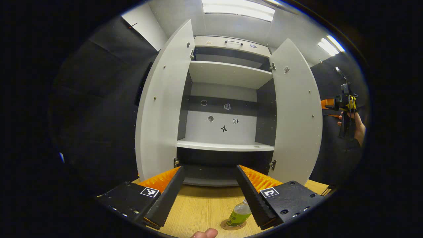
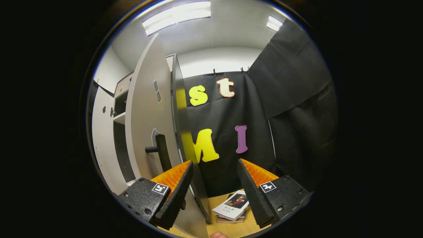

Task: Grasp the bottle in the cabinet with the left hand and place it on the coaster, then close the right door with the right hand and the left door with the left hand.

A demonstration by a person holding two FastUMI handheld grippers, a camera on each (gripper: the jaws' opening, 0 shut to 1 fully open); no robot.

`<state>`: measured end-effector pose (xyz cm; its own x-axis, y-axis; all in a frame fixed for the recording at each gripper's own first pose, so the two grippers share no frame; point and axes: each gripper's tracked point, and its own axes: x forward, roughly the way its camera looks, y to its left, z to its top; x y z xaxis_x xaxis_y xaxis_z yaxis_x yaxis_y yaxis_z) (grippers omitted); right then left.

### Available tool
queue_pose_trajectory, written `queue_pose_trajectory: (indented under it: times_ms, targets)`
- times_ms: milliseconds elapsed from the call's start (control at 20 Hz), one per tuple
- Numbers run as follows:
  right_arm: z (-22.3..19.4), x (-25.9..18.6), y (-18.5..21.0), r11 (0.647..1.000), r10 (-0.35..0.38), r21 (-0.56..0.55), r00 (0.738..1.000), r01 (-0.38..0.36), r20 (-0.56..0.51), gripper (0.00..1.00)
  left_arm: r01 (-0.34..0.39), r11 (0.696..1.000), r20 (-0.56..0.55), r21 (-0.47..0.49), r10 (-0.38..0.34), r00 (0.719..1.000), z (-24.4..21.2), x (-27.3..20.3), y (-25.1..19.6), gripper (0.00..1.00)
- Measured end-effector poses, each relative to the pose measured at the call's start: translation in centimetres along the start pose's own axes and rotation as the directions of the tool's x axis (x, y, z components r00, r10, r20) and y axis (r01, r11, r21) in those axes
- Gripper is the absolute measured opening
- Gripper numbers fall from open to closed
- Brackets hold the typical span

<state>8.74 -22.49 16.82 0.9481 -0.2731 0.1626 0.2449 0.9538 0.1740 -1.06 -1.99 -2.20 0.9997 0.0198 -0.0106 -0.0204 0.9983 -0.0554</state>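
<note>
A small green-labelled bottle (image 1: 240, 214) stands on a round brown coaster (image 1: 228, 226) on the wooden table (image 1: 201, 205), low in the left gripper view. My left gripper (image 1: 209, 195) is open above the table, the bottle just beside its right finger and not held. The white cabinet (image 1: 228, 74) stands ahead with its left door (image 1: 163, 105) and right door (image 1: 297, 112) both swung open. In the right gripper view my right gripper (image 2: 214, 193) is open, close to the right door's outer face (image 2: 147, 122) and its dark handle (image 2: 161, 150). Farther off, the right gripper (image 1: 345, 109) appears in a hand past the right door.
Cabinet shelves (image 1: 224, 145) are bare apart from small stickers on the back panel. A few stacked books (image 2: 231, 206) lie on the table beside the cabinet in the right gripper view. A fingertip (image 1: 205, 234) shows at the bottom edge. Black cloth walls surround the booth.
</note>
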Motion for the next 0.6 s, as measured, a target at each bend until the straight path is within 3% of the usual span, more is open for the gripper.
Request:
queue_pose_trajectory:
  times_ms: [350, 600]
  targets:
    - [0.2, -0.7, 1.7, 0.996, -0.043, -0.082, 0.998, 0.046, 0.036, 0.81, 0.002, 1.0, 0.008, -0.009, -0.002, 1.0, -0.5, -0.3, 0.2, 0.94]
    - [-0.8, -1.4, 7.1, 0.984, 0.063, -0.165, 0.998, -0.064, -0.011, 0.81, -0.011, 1.0, 0.014, 0.012, 0.011, 1.0, -0.5, -0.6, 1.0, 0.95]
